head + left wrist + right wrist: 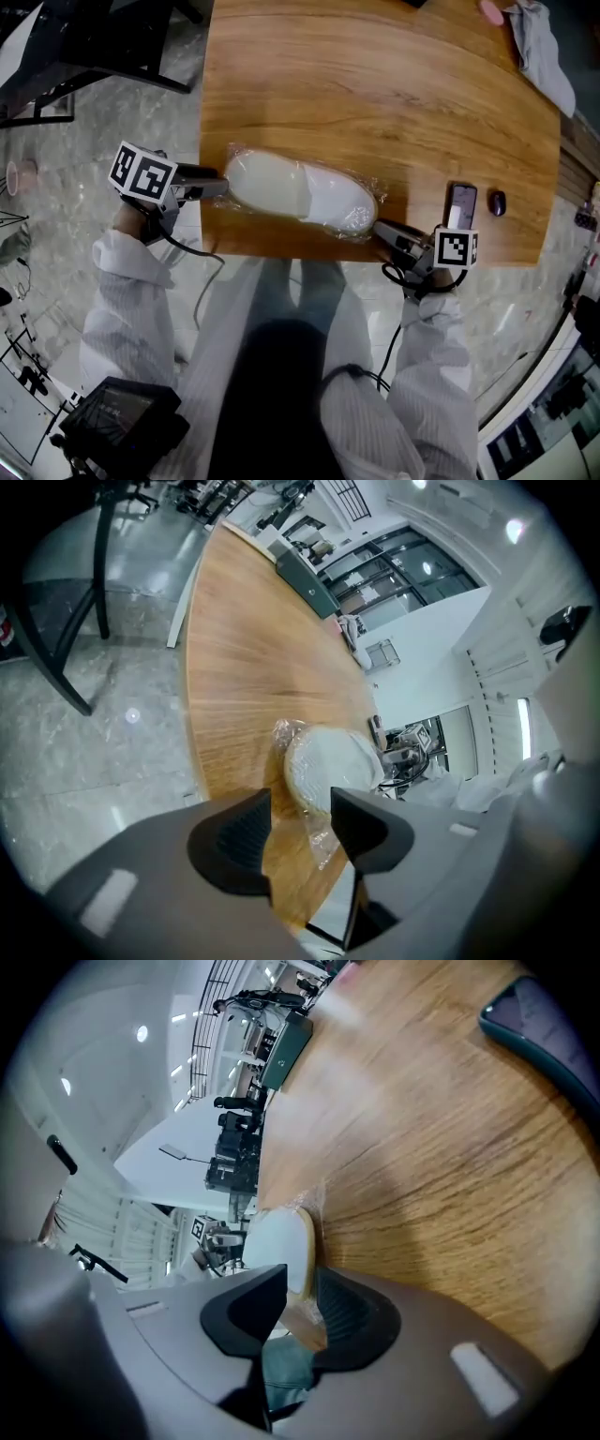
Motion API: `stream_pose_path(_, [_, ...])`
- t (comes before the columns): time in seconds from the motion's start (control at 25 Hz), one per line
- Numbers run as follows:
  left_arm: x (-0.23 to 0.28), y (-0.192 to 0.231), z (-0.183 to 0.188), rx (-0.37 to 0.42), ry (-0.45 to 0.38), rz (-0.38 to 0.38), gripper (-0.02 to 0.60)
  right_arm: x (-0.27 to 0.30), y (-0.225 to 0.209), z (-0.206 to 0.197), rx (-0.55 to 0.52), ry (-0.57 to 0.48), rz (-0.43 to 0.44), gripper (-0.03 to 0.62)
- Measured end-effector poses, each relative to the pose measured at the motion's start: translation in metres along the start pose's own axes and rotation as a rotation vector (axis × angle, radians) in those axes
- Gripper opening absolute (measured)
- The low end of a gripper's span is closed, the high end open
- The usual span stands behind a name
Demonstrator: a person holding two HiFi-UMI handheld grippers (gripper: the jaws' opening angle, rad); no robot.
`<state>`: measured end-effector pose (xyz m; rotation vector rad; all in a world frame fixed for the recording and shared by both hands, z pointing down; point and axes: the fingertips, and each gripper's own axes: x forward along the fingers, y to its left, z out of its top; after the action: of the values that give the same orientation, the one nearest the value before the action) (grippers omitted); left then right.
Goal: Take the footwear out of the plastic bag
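Note:
A white slipper (300,192) lies inside a clear plastic bag (367,190) on the wooden table (375,94), close to its near edge. My left gripper (223,185) is at the table's left edge, level with the slipper's wide end, jaws open. In the left gripper view the slipper (328,761) sits just beyond the open left gripper (300,822), and loose film (321,841) trails into the gap. My right gripper (380,230) is at the slipper's other end, open. In the right gripper view the slipper (279,1241) shows just past the right gripper (302,1297).
A dark phone (461,202) and a small dark object (497,202) lie right of the bag. A grey cloth (544,52) rests at the far right corner. A black chair frame (94,47) stands left of the table. The person's legs are under the near edge.

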<state>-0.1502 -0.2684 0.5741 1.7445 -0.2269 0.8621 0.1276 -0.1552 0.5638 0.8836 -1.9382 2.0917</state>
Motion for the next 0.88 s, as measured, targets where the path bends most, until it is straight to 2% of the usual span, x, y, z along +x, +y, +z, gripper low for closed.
stream_pose_path(0.32, [0.011,-0.004,0.0,0.043,0.069,-0.018,0.169,0.013,0.001,0.0,0.022,0.054,0.065,0.138])
stream_pose_path(0.48, [0.012,-0.004,-0.003,0.053,0.09,-0.02,0.163,0.02,0.014,0.005,0.015,0.056,0.184,0.15])
stream_pose_path(0.64, [0.004,-0.003,-0.011,0.047,0.093,-0.02,0.163,0.014,0.033,0.005,-0.001,0.063,0.337,0.129])
stream_pose_path(0.76, [-0.004,-0.008,-0.012,0.067,0.06,-0.054,0.157,0.006,0.059,0.006,-0.046,0.062,0.453,0.115])
stream_pose_path(0.88, [-0.013,-0.021,-0.013,0.08,0.02,-0.09,0.156,0.004,0.082,0.008,-0.092,0.053,0.49,0.129])
